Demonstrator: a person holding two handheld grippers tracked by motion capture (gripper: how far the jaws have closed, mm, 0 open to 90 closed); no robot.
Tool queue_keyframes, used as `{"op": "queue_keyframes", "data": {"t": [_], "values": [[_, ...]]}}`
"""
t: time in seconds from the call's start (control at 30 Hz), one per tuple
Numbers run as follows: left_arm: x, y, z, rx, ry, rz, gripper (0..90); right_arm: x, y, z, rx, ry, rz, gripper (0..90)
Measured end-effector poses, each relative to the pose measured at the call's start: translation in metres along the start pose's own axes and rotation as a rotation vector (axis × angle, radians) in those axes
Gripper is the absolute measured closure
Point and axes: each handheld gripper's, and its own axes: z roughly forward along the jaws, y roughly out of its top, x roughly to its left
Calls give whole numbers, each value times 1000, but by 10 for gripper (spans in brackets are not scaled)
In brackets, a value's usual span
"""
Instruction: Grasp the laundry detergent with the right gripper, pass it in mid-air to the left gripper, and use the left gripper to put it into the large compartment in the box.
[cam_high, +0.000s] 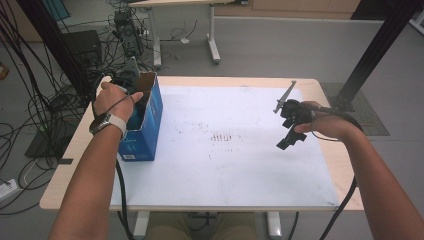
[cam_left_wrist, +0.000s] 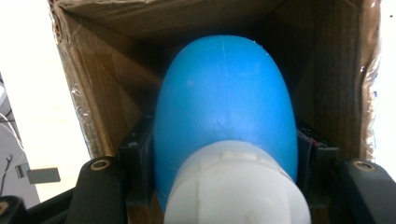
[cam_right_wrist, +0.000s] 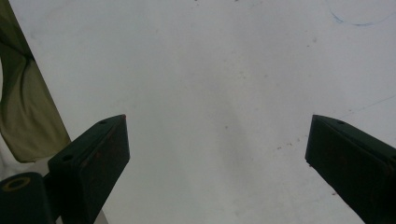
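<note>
A blue cardboard box (cam_high: 148, 131) stands open-topped at the table's left side. My left gripper (cam_high: 135, 96) reaches down into its opening. In the left gripper view the brown inner walls of the box (cam_left_wrist: 105, 98) surround a smooth, rounded blue object (cam_left_wrist: 224, 112) with a white end (cam_left_wrist: 236, 186) nearest the camera. The left gripper (cam_left_wrist: 225, 150) is shut on this object, one black jaw pressing each side. My right gripper (cam_high: 286, 141) hovers over the right half of the white sheet (cam_high: 225, 170). Its jaws stand wide open, and nothing lies between them at the right gripper (cam_right_wrist: 217, 154).
The white sheet (cam_right_wrist: 210, 70) covers most of the wooden tabletop (cam_high: 67, 165) and carries faint reddish marks (cam_high: 225, 137) near its middle. Cables (cam_high: 30, 107) sprawl on the floor at the left. A black frame post (cam_high: 372, 50) rises at the far right.
</note>
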Motion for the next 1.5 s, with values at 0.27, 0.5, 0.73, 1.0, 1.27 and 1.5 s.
{"op": "queue_keyframes", "data": {"t": [0.27,0.5,0.73,1.0,1.27,1.5], "values": [[3,0,-4,-11,-35,13,281,1,3,1,6,3,-2,63],[6,-2,-14,-35,-62,29,202,2,4,3,16,3,-5,63],[13,-4,-33,-60,-93,54,159,5,4,1,19,-1,-9,63],[14,-9,-58,-98,-143,97,140,9,6,-2,29,-9,-8,63],[3,-13,-94,-127,-143,194,126,12,9,-5,34,-16,-12,64],[-19,-19,-130,-157,-123,305,123,15,12,-9,39,-23,-10,64]]}}
